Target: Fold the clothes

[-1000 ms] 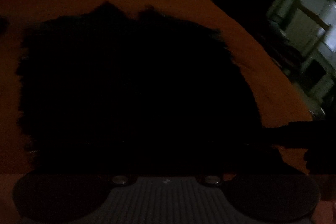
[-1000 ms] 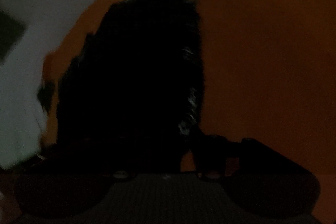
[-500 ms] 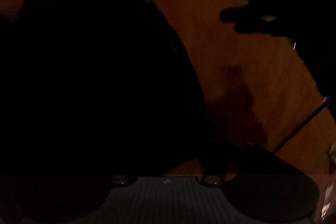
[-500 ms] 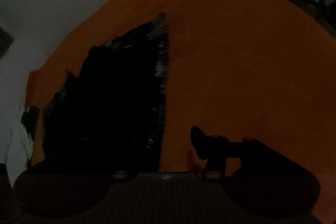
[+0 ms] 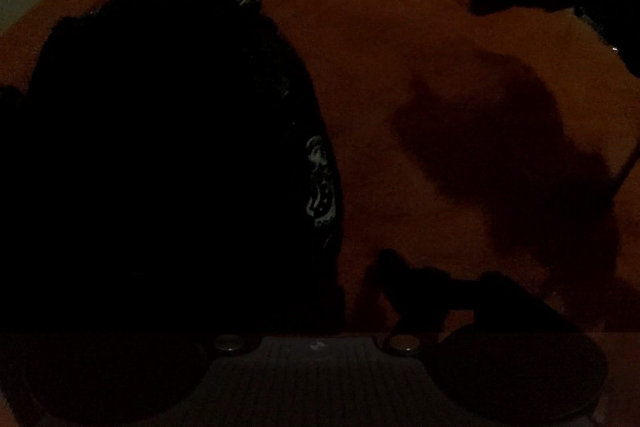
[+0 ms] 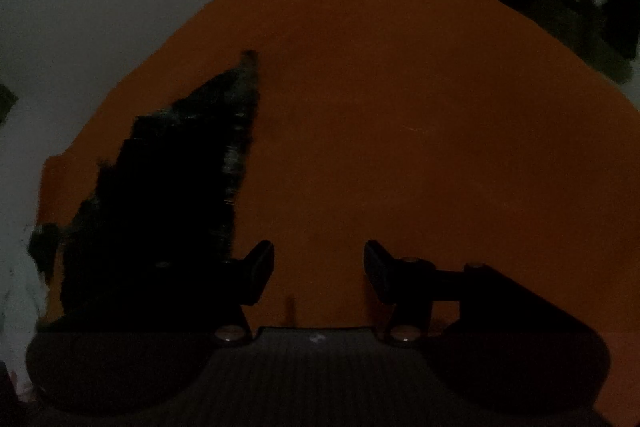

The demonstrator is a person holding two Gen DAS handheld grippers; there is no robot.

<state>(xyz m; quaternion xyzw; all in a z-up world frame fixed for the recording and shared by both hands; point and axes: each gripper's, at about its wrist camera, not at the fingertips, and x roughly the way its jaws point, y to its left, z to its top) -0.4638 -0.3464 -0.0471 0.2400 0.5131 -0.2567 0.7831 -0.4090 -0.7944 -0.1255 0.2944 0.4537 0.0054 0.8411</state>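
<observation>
Two dim views show one dark garment lying flat on an orange-covered desk, its long right edge running straight, with a pale printed pattern faintly visible along that edge. In the right wrist view the same garment sits on the left part of the desk, its near portion reaching down to the lower frame edge beside the left finger. That straight edge and compact outline suggest a fold has been laid and the cloth set down to settle, though the gloom hides any layers. The right tongs stand wide apart with nothing between them but bare orange surface, just beside the garment's right edge and not gripping it; they point level across the desk toward its far edge, held low. The left tongs are harder to read: only the right-hand finger shows, over orange surface, while the other is lost against the black cloth, so I cannot tell whether they are parted or closed on fabric. They too face forward and sit low, over the garment's near right corner. My judgement is that the hands are placed to take that near edge for a further fold.
</observation>
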